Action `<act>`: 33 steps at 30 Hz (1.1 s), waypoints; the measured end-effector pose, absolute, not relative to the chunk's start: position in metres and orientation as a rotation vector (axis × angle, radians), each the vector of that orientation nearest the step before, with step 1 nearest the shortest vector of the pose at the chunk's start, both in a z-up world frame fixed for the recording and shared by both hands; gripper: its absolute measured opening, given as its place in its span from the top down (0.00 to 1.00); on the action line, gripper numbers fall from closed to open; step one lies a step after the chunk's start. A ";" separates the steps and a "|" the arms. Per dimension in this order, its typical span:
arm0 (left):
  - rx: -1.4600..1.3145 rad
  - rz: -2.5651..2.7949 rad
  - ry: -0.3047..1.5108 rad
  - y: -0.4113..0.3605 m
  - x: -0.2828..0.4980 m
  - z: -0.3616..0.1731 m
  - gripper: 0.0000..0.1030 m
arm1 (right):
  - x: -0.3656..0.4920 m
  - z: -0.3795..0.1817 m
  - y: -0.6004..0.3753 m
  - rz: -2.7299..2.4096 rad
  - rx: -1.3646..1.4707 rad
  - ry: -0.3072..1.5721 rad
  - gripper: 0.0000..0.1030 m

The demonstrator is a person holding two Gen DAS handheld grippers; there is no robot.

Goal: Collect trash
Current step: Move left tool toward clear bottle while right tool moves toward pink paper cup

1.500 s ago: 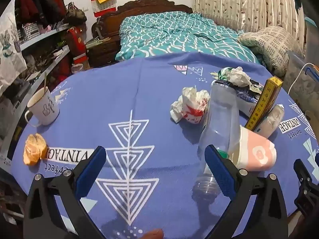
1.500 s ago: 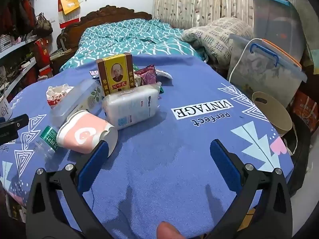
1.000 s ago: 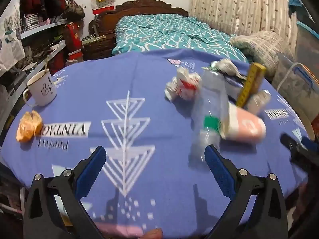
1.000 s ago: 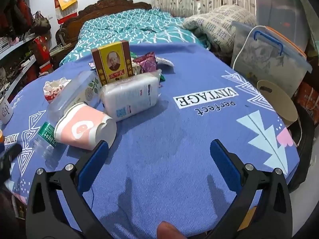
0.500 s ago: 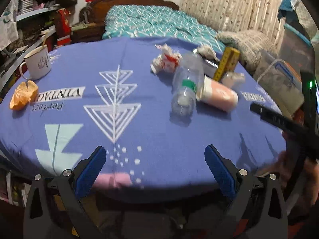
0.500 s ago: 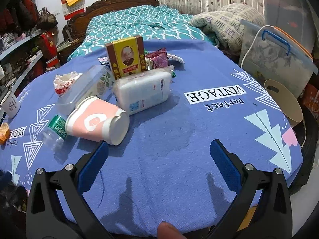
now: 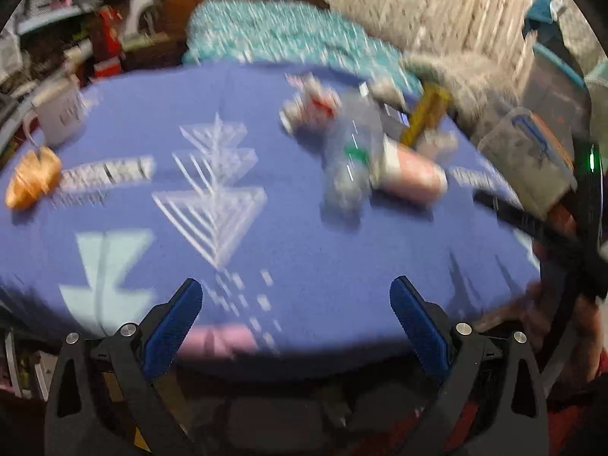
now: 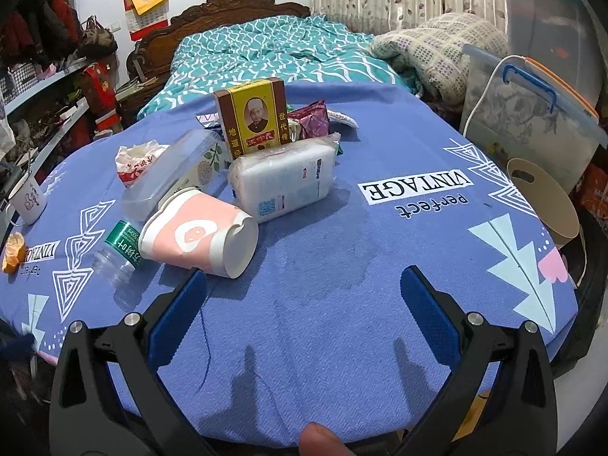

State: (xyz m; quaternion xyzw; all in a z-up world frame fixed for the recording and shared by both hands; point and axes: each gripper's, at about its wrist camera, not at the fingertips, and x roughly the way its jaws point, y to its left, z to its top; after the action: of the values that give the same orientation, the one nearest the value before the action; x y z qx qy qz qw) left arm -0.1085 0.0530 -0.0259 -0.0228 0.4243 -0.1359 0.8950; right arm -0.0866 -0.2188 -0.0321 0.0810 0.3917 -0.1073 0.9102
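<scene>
With both sets of jaws spread and empty, trash sits heaped mid-desk point(image 8: 380, 250). Right gripper point(image 8: 302, 296) hovers nearest the tipped pink cup point(image 8: 197, 233); best to square up on its body. Left gripper point(image 7: 295, 306) hangs off the desk edge, view blurred.

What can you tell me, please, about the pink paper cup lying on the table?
The pink paper cup lies on its side on the blue tablecloth, its dented white rim toward the right wrist camera. It looks like thin paper, pink with a white round logo and white bands at both ends. It rests against the clear plastic bottle and sits just before the white packet, apparently touching it.
</scene>
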 end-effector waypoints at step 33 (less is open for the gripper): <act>0.184 -0.116 0.772 0.014 -0.030 -0.001 0.08 | -0.108 -0.031 -0.217 0.092 0.311 0.727 0.25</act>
State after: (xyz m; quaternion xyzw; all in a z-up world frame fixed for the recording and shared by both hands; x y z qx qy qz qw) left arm -0.0301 0.0137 -0.0011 0.0896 0.3755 -0.0564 0.9207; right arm -0.1077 -0.2172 -0.0306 0.1514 0.3541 0.0447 0.9218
